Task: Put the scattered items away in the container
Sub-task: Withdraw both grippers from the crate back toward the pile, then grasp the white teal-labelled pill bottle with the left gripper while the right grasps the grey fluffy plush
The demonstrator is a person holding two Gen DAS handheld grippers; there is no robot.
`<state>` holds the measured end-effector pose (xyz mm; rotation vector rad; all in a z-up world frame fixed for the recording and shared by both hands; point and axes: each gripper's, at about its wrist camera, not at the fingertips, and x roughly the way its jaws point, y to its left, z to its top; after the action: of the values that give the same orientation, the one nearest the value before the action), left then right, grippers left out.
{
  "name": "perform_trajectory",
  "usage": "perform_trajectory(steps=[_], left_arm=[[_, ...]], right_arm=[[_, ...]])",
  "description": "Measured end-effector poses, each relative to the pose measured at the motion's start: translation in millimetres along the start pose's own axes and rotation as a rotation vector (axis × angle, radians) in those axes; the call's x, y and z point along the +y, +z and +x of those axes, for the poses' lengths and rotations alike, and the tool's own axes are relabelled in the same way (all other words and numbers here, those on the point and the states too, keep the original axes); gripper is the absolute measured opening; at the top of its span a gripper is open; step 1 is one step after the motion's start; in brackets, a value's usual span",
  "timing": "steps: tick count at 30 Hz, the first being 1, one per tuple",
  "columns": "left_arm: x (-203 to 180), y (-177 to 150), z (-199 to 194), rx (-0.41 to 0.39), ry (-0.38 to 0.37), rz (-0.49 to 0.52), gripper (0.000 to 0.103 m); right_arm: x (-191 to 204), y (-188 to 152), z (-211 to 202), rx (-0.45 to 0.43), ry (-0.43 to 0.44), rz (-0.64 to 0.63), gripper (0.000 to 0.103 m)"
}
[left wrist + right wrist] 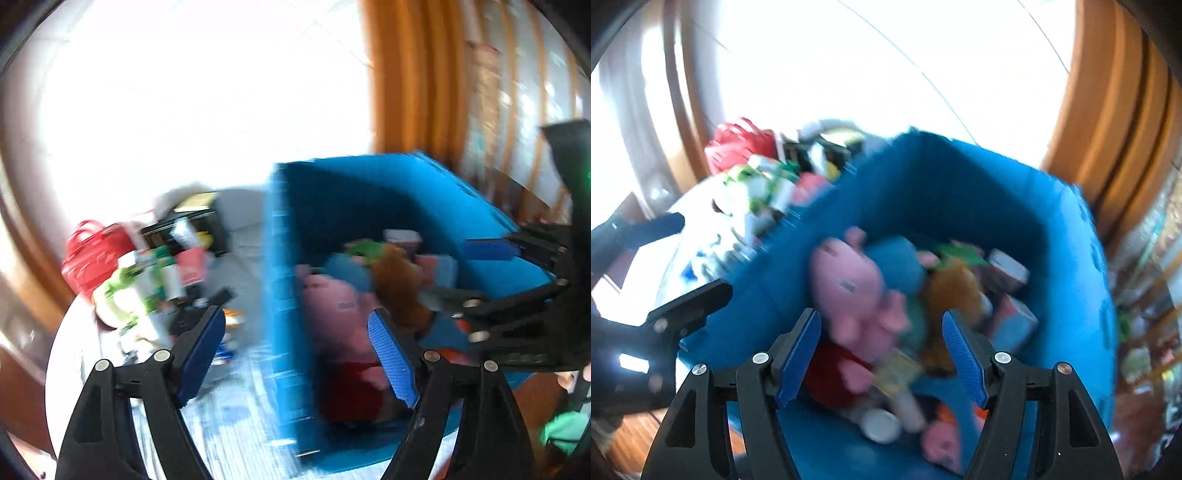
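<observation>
From the left wrist, a blurred view showed the left gripper (297,345) with jaws spread wide and empty over the near wall of a blue fabric bin (284,280), which stood on a pale table (236,421); a pink pig plush (332,306) lay inside, boxes and a red bag (88,254) cluttered beside it. From the right wrist, the right gripper (881,354) hung open and empty above the pig plush (857,284) in the bin (960,192)

Motion blur smears both views, so the boxes and packets heaped on the desk (236,435) beside the blue bin (284,295) cannot be identified. The pink plush (857,291) hides whatever lies beneath it in the bin, and the shelves (1145,295) at the right edge are unreadable.
</observation>
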<state>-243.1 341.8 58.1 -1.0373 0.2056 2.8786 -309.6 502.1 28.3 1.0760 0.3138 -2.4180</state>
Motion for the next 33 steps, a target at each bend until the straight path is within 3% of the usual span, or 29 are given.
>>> perform_trajectory(steps=[5, 8, 15, 21, 30, 33], left_arm=[[95.9, -28.8, -9.5, -0.027, 0.145, -0.103, 0.080], [157.6, -48.9, -7.3, -0.020, 0.223, -0.145, 0.080], [271.0, -100.9, 30.6, 0.058, 0.270, -0.170, 0.080], [327.5, -144.6, 92.3, 0.177, 0.229, -0.204, 0.080], [352.1, -204.9, 181.5, 0.342, 0.175, -0.278, 0.080], [360.6, -214.8, 203.9, 0.381, 0.175, -0.317, 0.080]], right_arm=[[65.6, 24.9, 5.8, -0.078, 0.089, -0.013, 0.081], [110.3, 38.5, 10.7, -0.120, 0.152, -0.015, 0.081], [215.4, 62.1, 58.3, -0.130, 0.229, 0.026, 0.081], [262.9, 51.4, 143.1, 0.000, 0.199, 0.100, 0.081], [252.3, 7.2, 262.2, 0.228, 0.131, 0.173, 0.081], [256.4, 1.2, 295.2, 0.273, 0.134, 0.160, 0.071]])
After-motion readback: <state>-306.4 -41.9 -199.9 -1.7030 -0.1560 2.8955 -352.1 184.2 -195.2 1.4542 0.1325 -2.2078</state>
